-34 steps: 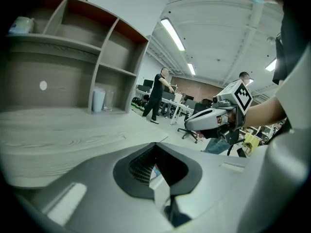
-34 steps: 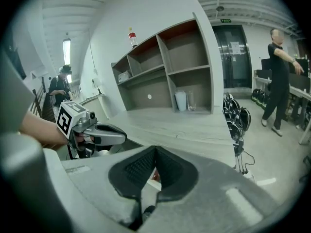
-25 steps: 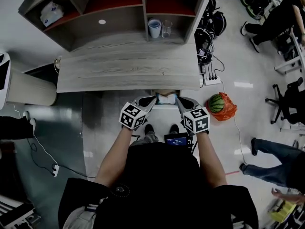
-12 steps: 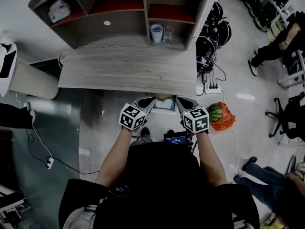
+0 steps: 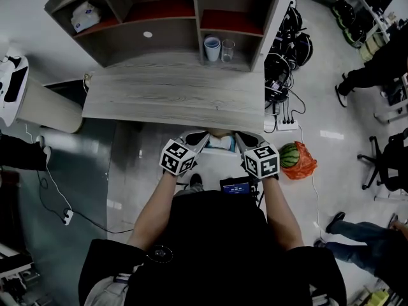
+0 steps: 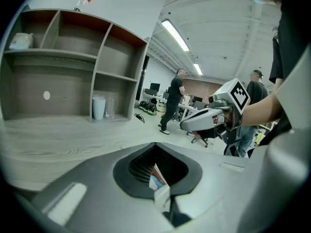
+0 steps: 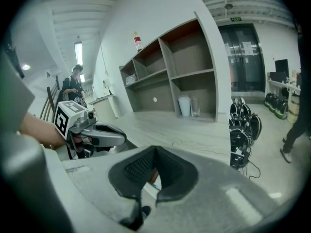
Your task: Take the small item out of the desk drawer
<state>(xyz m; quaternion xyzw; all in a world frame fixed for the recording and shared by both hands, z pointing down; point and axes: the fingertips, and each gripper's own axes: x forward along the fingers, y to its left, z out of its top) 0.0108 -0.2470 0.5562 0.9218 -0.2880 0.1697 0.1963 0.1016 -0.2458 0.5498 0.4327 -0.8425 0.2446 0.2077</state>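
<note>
Reaching down with the jaws as they stand would, I judge, only nudge the small item deeper into the drawer, since neither claw can take anything until it opens. A hurried dip could also knock a jaw against the worktop edge just above.

Nearest, at the centre of the head view, the left claw and the right claw flank the open drawer, one close to each side. Whether they touch its rim I cannot tell. Each claw is fully closed and holds nothing. In the left gripper view the ribbed pads meet, and only a sliver of the pale blue-and-white item shows beyond them through the slit. The right gripper view shows the same closed jaws.

The item lies in the drawer between the two claws. Beyond it stretches the wood-grain worktop. Farther up the frame a shelf unit holds a cup and a glass.
</note>
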